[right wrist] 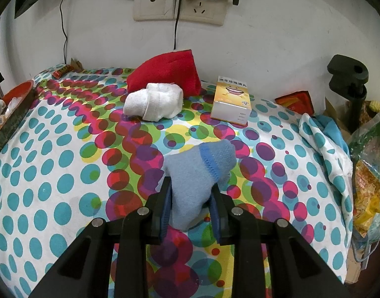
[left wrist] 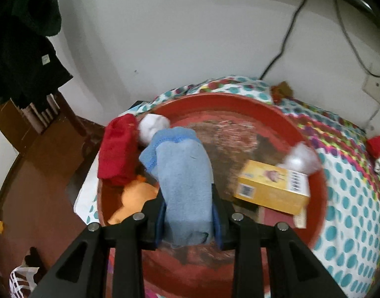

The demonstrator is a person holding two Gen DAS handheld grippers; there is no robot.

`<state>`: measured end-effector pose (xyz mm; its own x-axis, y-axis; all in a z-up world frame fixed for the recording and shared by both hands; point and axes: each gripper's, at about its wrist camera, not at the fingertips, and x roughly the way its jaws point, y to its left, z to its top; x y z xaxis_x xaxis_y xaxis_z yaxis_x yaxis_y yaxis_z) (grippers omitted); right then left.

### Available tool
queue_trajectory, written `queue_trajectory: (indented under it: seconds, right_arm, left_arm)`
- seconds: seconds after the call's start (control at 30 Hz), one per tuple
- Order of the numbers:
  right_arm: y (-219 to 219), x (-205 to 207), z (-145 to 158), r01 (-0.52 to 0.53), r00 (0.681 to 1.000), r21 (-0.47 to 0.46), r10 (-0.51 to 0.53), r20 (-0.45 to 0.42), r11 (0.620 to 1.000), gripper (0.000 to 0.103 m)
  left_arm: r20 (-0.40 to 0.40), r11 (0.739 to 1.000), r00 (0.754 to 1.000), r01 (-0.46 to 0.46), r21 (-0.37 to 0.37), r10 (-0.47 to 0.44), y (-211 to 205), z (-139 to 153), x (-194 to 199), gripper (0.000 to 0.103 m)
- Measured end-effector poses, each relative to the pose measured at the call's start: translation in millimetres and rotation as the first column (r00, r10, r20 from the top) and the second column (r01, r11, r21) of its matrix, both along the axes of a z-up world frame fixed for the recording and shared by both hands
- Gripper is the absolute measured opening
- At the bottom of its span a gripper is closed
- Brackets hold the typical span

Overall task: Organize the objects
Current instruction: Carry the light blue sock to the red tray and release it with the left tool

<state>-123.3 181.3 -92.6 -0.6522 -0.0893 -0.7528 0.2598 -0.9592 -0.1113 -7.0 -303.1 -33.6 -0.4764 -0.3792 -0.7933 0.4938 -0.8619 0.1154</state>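
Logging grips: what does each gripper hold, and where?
Left gripper clamps a light blue sock near its lower end; right gripper clamps another blue sock at its lower end.

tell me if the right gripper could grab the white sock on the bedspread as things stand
Probably not yet. The right gripper is shut on a blue sock, so its jaws are full. The path itself looks free: the white sock lies ahead on open bedspread, resting against the red cloth.
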Motion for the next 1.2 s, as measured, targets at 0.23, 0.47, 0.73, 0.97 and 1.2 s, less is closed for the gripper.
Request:
queue_trajectory:
  seconds: [0.23, 0.47, 0.73, 0.97, 1.2]
  right_arm:
    - [-3.2, 0.4, 0.3, -0.003, 1.000, 0.023, 0.003, -0.005, 1.000, 0.027]
    - [-4.7, 0.8, 0.1, -0.003, 1.000, 0.035, 0.003, -0.008, 0.999, 0.027]
    - [-5.8, 0.7, -0.6, -0.003, 1.000, 0.048, 0.004, -0.012, 0.999, 0.027]
    - [-7.5, 0.9, -0.6, -0.005, 1.000, 0.064, 0.006, -0.017, 0.998, 0.027]
    - [-8.9, 1.0, -0.2, -0.005, 1.000, 0.071, 0.006, -0.019, 0.997, 0.027]
  left_arm:
    - [0.027, 1.000, 1.000, -0.010, -0.018, 0.011, -37.1, -13.1, -18.1, 0.032]
    - [0.051, 1.000, 0.999, -0.018, -0.006, 0.019, -55.6, -27.4, -32.8, 0.034]
    - [0.050, 0.999, 0.998, -0.034, 0.014, 0.033, -59.9, -29.8, -32.5, 0.047]
    - [0.039, 0.999, 0.999, -0.030, 0.022, 0.029, -51.8, -18.2, -21.0, 0.056]
    - [0.017, 1.000, 1.000, -0.014, -0.023, 0.014, -34.1, 1.5, 1.4, 0.058]
